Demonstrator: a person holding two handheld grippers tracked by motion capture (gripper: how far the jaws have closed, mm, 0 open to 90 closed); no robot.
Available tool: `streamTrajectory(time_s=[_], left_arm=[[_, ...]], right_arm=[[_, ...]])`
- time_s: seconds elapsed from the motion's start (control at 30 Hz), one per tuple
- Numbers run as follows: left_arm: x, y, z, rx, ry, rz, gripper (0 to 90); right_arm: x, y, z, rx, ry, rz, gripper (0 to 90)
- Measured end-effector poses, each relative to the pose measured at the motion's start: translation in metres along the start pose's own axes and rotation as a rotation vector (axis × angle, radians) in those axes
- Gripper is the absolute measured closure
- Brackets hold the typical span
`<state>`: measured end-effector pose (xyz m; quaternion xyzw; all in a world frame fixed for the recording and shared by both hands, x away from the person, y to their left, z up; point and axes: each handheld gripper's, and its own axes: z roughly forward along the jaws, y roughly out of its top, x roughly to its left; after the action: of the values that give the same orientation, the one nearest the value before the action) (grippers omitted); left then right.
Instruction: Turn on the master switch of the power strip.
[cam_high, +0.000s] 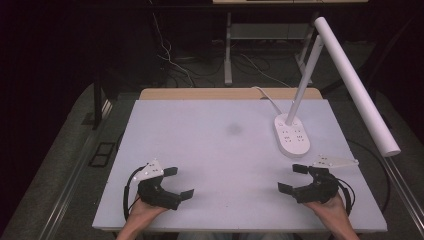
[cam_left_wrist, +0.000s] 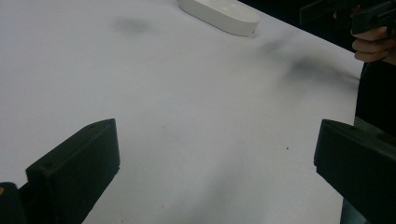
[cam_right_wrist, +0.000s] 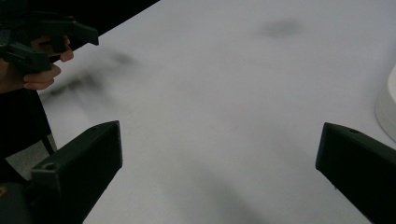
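Observation:
My left gripper (cam_high: 178, 182) rests near the table's front edge at the left, jaws spread wide with nothing between them. In the left gripper view its two black jaws frame bare white table (cam_left_wrist: 187, 116), and the other hand with its gripper (cam_left_wrist: 359, 14) shows at the top right. My right gripper (cam_high: 292, 178) sits near the front edge at the right, jaws wide apart and empty. In the right gripper view the jaws bracket bare table (cam_right_wrist: 219, 116), with the left hand's gripper (cam_right_wrist: 46, 32) at the top left. A white desk lamp (cam_high: 292, 136) stands on the table's right half.
The lamp's white base (cam_left_wrist: 219, 14) lies ahead of the left gripper, and its edge (cam_right_wrist: 386, 107) shows at the right of the right gripper view. Its long white tube head (cam_high: 357, 85) overhangs the right side. A faint grey smudge (cam_high: 233, 129) marks the table's middle. Cables lie on the floor behind.

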<state>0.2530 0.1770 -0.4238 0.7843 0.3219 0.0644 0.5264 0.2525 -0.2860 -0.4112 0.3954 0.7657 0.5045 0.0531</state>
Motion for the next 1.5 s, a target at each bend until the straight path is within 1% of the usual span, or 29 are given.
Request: streamTrajectory(time_s=[0.07, 0.3, 0.33, 0.7, 0.8, 1.0, 1.17, 1.37, 1.5], left_arm=[[0.000, 0.000, -0.001, 0.001, 0.000, -0.001, 0.0], [0.003, -0.001, -0.002, 0.002, 0.001, -0.009, 0.0], [0.003, -0.001, -0.002, 0.003, 0.000, -0.016, 0.0], [0.005, -0.001, 0.000, 0.009, 0.001, -0.012, 0.0], [0.006, -0.001, 0.000, 0.012, 0.001, -0.012, 0.0], [0.007, -0.002, -0.001, 0.010, 0.008, -0.016, 0.0], [0.008, -0.002, -0.001, 0.013, 0.011, -0.019, 0.0], [0.008, -0.002, 0.000, 0.015, 0.014, -0.021, 0.0], [0.008, -0.002, -0.001, 0.017, 0.016, -0.019, 0.0]], right_arm=[[0.000, 0.000, 0.001, 0.013, 0.001, 0.002, 0.0], [-0.001, 0.000, 0.002, 0.025, -0.001, -0.004, 0.0], [-0.001, 0.000, 0.002, 0.026, -0.002, -0.004, 0.0], [-0.001, 0.000, 0.001, 0.040, -0.005, 0.004, 0.0], [-0.001, 0.000, 0.002, 0.058, -0.007, -0.005, 0.0], [0.001, 0.001, 0.002, 0.070, -0.009, -0.002, 0.0], [0.002, 0.002, 0.002, 0.082, -0.011, -0.013, 0.0], [0.002, 0.006, 0.002, 0.100, -0.009, -0.014, 0.0], [-0.001, 0.012, 0.003, 0.104, 0.005, -0.007, 0.0]])
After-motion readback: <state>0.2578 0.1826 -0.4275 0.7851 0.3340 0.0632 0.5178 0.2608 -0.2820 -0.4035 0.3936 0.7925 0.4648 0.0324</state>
